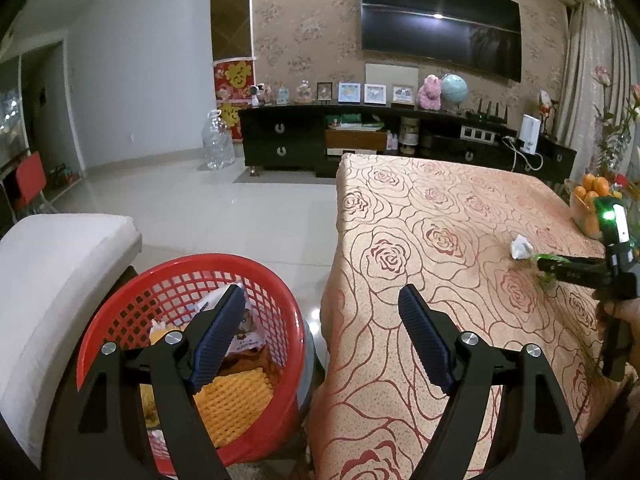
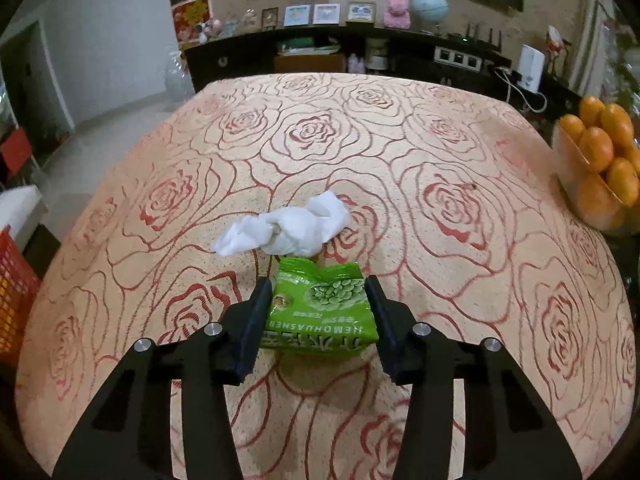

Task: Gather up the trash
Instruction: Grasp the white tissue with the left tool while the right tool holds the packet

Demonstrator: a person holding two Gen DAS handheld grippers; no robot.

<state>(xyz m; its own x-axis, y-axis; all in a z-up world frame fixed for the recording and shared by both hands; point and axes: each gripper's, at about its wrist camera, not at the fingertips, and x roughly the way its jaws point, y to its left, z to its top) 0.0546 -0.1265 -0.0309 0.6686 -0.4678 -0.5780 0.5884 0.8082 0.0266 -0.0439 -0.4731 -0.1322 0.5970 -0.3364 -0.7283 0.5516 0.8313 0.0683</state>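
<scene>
Table (image 2: 400, 128) under a rose-patterned cloth fills most of both views, with a bowl of oranges (image 2: 600, 160) at its far right edge and a red mesh basket (image 1: 188, 268) on the floor just beside its left side, already holding wrappers. Over that basket hovers the left gripper (image 1: 320, 332), its fingers spread wide with nothing between them.

On the cloth, near the middle, lie the two pieces left to collect. The crumpled white tissue (image 2: 286, 228) sits just behind the green snack packet (image 2: 324, 312), close to touching it. The right gripper (image 2: 318, 320) straddles the packet: one finger is against its left edge, the other at or just off its right edge, so the grip looks barely begun, and I cannot tell whether the pads press firmly.

Judging by its look, the packet is thin, glossy film, torn open at the top and probably empty or nearly so: very light, floppy and slick. It should buckle rather than resist, so the hold is best taken across its middle, where the film can fold into a thicker ridge. The tissue is soft, weightless and compressible; a pinch on its knotted middle seems safest.
</scene>
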